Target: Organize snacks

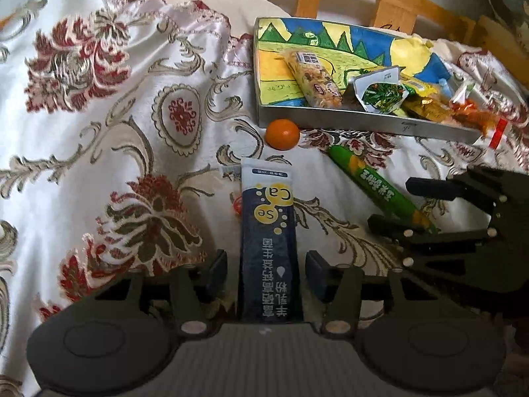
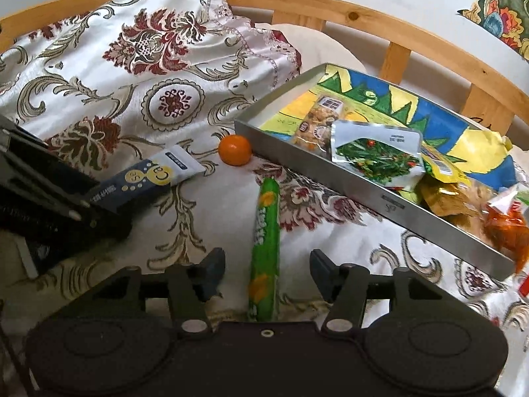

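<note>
Claws (image 1: 266, 273) (image 2: 267, 273) agape; metal tray (image 2: 363, 195) holds snack packets (image 2: 377, 157).

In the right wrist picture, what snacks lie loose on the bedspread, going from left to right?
Blue sachet → orange → green stick. After that comes the tray, where the other snacks are piled together.

Matt metal tray (image 2: 390, 206), glossy floral cloth (image 1: 99, 139)
</note>
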`<state>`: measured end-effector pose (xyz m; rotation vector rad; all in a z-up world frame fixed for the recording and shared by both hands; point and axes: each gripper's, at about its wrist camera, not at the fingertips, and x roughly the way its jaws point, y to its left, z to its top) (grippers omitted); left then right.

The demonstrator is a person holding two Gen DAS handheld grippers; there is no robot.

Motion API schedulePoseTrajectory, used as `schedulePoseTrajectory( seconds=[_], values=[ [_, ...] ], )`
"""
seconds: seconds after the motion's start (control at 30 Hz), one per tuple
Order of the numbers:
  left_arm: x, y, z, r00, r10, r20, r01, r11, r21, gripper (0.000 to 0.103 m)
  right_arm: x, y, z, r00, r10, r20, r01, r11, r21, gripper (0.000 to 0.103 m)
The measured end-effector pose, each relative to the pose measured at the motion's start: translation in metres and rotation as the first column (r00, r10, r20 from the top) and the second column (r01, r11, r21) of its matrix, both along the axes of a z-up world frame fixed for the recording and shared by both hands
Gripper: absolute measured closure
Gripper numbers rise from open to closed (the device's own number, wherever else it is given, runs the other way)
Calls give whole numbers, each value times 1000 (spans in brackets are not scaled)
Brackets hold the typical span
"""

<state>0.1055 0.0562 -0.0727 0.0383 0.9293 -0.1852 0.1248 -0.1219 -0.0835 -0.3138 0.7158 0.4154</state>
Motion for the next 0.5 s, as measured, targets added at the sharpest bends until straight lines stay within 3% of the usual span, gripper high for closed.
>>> schedulePoseTrajectory(
  seconds=[0.13,0.23,0.3,0.37,0.5],
  values=[
    [-3,-6,-1,1000,-8,14,7,999,44,52,6,-3,-5,1000,-8,-27,9,999,50,52],
    [-5,-8,0,1000,-2,24,1,999,54,53,6,-4,-5,999,-6,-37,9,997,73,70],
    [-7,-10,2,999,6,32,-8,998,59,62,5,-3,-4,999,-5,-37,8,997,76,75],
    [-9,-10,5,999,8,36,-11,998,67,63,4,-5,-3,999,-5,-36,7,997,77,83],
    [-12,-12,7,999,17,35,-19,997,72,64,1,-10,1,999,-1,-53,6,996,92,83]
  ],
)
